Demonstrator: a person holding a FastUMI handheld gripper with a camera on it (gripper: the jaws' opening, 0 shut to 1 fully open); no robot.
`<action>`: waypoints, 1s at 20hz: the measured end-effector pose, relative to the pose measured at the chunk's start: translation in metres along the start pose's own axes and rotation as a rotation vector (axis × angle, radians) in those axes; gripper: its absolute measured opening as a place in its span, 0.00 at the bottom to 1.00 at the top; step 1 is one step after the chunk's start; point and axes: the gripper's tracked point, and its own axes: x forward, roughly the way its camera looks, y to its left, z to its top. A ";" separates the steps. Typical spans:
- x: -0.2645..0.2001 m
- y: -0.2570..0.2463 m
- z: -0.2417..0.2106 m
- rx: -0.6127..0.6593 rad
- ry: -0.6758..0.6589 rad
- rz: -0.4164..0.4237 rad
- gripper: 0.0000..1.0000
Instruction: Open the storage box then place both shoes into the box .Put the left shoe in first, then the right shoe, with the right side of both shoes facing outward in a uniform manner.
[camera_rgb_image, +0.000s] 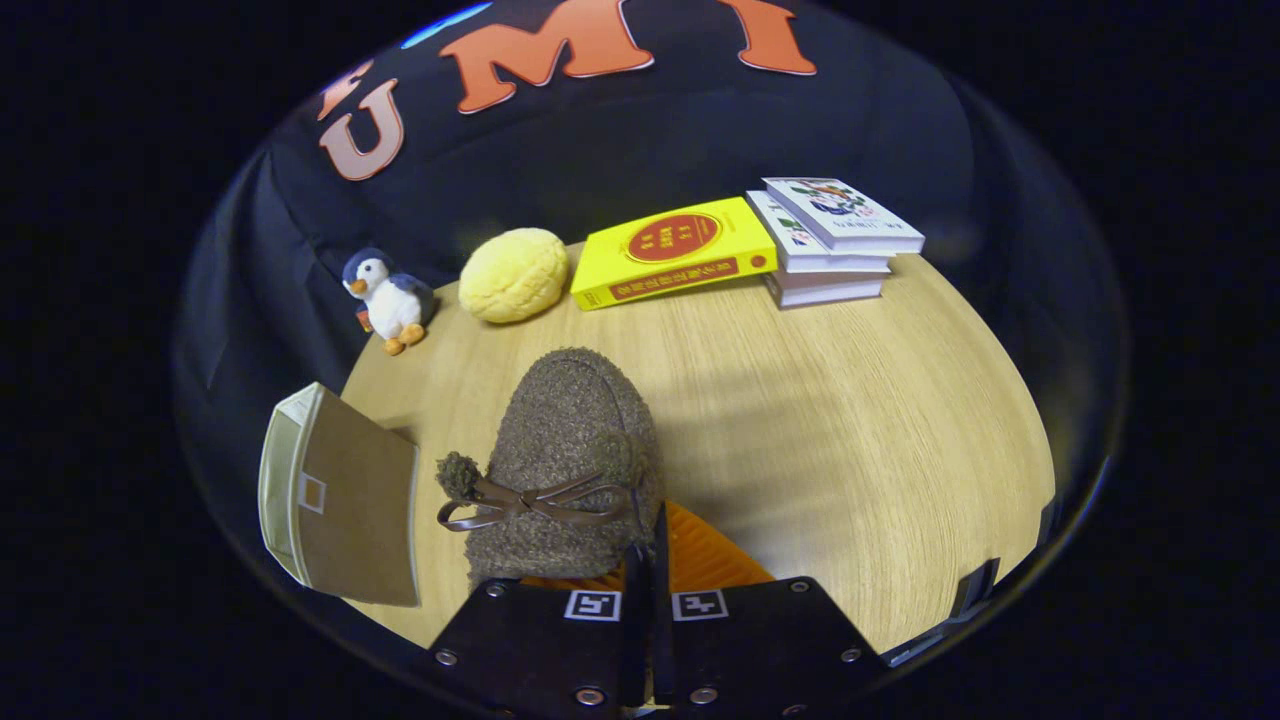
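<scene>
Pinching the fuzzy brown shoe (570, 450) at its collar, the claw (648, 560) sits closed behind its heel, toe pointing straight ahead toward the yellow book (675, 252).

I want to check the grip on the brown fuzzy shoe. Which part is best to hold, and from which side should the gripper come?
Best is the thin wall of the shoe opening at the heel end, approached from behind the heel with the toe pointing away. The gripper already appears closed there, pinching that edge. The toe is round and bulky, so probably too wide and soft to hold.
</scene>
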 end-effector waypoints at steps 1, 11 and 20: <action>-0.005 0.016 0.006 -0.007 -0.006 0.013 0.04; -0.037 0.169 0.040 -0.156 -0.057 0.116 0.04; -0.032 0.281 0.019 -0.206 -0.014 0.165 0.05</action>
